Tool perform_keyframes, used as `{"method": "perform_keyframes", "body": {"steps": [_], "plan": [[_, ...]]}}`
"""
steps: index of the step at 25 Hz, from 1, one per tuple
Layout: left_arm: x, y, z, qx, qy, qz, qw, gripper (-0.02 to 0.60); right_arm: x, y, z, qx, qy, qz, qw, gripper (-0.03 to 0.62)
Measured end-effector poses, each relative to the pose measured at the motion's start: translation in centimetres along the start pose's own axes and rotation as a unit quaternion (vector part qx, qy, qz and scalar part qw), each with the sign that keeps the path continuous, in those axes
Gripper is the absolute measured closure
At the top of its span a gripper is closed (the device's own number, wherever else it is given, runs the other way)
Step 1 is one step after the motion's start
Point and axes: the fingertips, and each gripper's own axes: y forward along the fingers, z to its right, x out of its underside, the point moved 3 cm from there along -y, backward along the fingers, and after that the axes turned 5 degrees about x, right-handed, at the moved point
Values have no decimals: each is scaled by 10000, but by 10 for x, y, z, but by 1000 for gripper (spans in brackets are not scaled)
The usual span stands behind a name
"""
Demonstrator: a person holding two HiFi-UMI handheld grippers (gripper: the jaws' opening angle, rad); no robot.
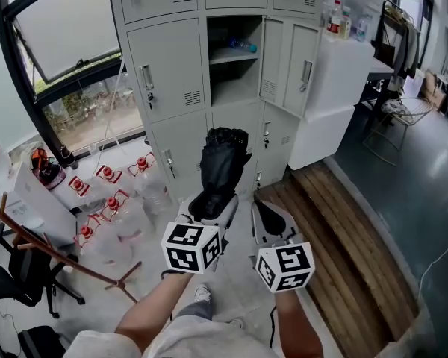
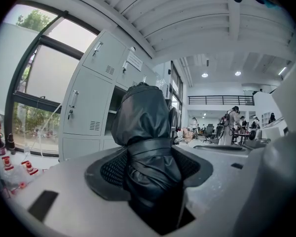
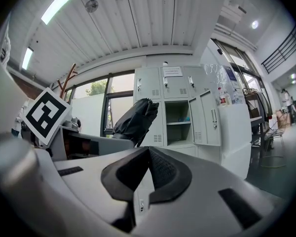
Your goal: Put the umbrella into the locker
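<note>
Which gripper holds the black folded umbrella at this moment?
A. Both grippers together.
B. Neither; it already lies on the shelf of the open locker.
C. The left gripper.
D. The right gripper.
C: the left gripper has its jaws closed on the umbrella, while the right gripper is shut with nothing between its jaws and the umbrella stands off to its side.

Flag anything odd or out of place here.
Clear red-capped bottles lie scattered over the floor beside the lockers. Nothing else stands out; the left tongs grip the umbrella.
</note>
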Motion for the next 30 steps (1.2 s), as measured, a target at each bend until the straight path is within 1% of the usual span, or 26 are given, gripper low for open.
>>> {"method": "perform_keyframes", "body": {"steps": [5, 10, 19, 30], "plan": [[3, 21, -6, 59, -41, -20, 10000, 311, 7, 12, 17, 102, -4, -77, 9999, 591], [1, 48, -23, 170, -54, -19, 9998, 311, 10, 40, 26, 161, -61, -139, 9998, 591], [-10, 104, -77, 393, -105, -60, 9992, 311, 11, 117, 40, 299, -120, -253, 9992, 591], [-30, 145, -148, 658, -264, -2, 9975, 311, -2, 205, 27, 401, -401, -386, 9976, 591]]}}
